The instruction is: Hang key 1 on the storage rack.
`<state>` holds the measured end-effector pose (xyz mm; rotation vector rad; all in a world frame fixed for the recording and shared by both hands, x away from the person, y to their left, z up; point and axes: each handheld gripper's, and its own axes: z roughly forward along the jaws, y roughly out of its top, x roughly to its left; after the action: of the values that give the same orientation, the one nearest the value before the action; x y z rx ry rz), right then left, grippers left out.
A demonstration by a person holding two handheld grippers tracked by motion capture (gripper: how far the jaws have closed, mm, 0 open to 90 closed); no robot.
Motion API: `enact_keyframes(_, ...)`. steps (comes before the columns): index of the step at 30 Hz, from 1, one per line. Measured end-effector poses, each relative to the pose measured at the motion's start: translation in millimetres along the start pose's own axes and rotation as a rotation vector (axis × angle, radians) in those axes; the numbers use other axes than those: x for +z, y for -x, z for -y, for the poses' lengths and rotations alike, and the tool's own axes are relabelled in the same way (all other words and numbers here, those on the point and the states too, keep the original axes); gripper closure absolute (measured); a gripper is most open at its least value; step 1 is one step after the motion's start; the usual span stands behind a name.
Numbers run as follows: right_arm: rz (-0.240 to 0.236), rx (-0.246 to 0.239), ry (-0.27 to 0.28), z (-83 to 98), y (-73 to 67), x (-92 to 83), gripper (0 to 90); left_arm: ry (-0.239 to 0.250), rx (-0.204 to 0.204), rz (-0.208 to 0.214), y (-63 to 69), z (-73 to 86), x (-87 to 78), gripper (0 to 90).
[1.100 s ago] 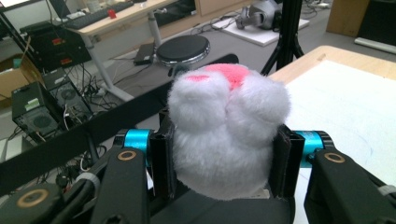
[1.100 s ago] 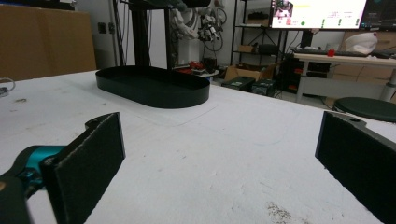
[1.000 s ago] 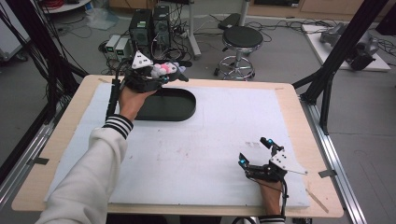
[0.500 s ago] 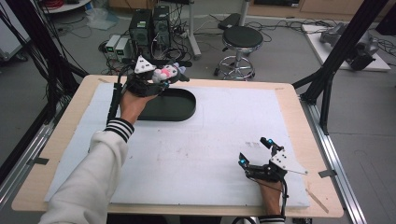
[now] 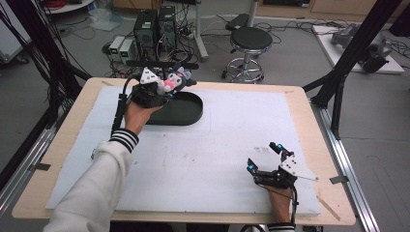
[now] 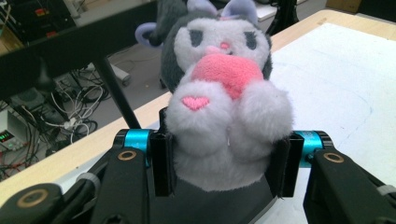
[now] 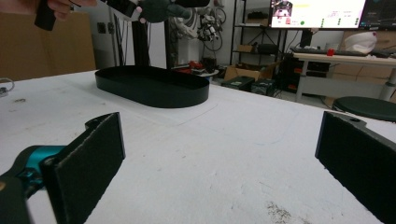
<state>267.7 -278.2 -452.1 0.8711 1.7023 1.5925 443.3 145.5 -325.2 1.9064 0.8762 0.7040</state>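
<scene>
Placement step: your left gripper [image 5: 167, 89] fingers clamp the plush cat toy [image 6: 224, 102] over the black oval tray [image 5: 186, 112]; lower, release. Right gripper [image 5: 267, 158] fingers wide, empty.

High view above the table [image 5: 232, 145]; two low gripper views, both sharing the black tray [image 7: 154, 86].

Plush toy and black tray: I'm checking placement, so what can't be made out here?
- Plush toy: its underside, hidden by the left hand-held gripper, left gripper view.
- Black tray: near-left part, covered by the hand, high view.
- Tray floor: behind its wall, right gripper view.
</scene>
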Motion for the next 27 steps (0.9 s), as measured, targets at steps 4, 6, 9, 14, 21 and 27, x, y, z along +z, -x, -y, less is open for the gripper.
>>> enact_keyframes(4,0.000,-0.001,0.000,0.0,-0.1,0.0,0.7,-0.009,0.000,-0.005,-2.3,2.6,5.5,53.3)
enact_keyframes(6,0.000,0.000,0.000,0.0,0.0,0.0,0.6,-0.013,-0.004,-0.005,-3.6,3.7,7.5,53.3)
enact_keyframes(9,-0.001,-0.002,0.000,0.0,0.0,0.0,0.6,-0.019,-0.002,-0.011,-5.5,5.5,11.3,53.2)
enact_keyframes(14,0.000,-0.001,-0.003,-0.1,-0.2,-0.1,0.6,-0.028,-0.027,-0.016,-10.9,10.3,19.3,53.1)
enact_keyframes(21,0.001,-0.001,-0.003,0.0,-0.2,-0.1,0.7,-0.042,-0.018,-0.017,-13.3,14.1,27.0,53.0)
enact_keyframes(27,0.001,0.000,-0.004,0.0,-0.3,0.0,0.7,-0.047,-0.030,-0.009,-15.3,16.5,29.6,50.9)
